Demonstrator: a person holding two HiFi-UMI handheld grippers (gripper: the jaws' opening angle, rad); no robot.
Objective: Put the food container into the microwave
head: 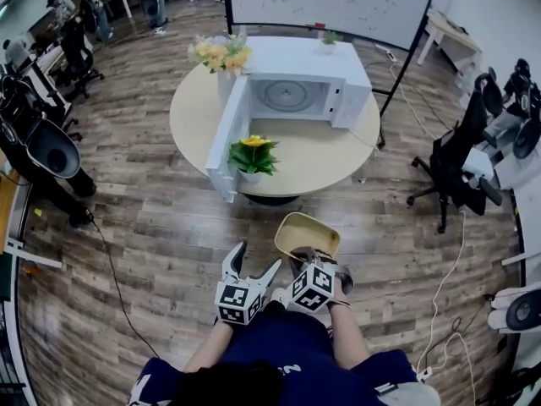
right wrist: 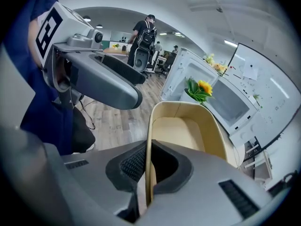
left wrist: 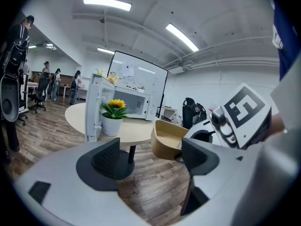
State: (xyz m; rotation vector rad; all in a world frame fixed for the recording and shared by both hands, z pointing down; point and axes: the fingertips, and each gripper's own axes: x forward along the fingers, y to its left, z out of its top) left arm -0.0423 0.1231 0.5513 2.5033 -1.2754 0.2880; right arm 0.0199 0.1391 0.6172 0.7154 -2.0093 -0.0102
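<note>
A tan, empty food container (head: 308, 234) hangs over the wooden floor, short of the round table (head: 193, 121). My right gripper (head: 303, 258) is shut on the container's near wall (right wrist: 146, 173), one pad inside and one outside. My left gripper (head: 255, 266) is beside it on the left, open, with nothing between its jaws (left wrist: 153, 158). The container (left wrist: 168, 140) shows to the right in the left gripper view. A white microwave (head: 296, 87) stands on the table with its door (head: 226, 138) swung wide open and its cavity empty.
A potted yellow flower (head: 252, 156) stands on the table in front of the open door, and a flower vase (head: 221, 56) at the microwave's far left. Office chairs (head: 461, 163) are at the right, cables (head: 448, 294) lie on the floor, people stand far back.
</note>
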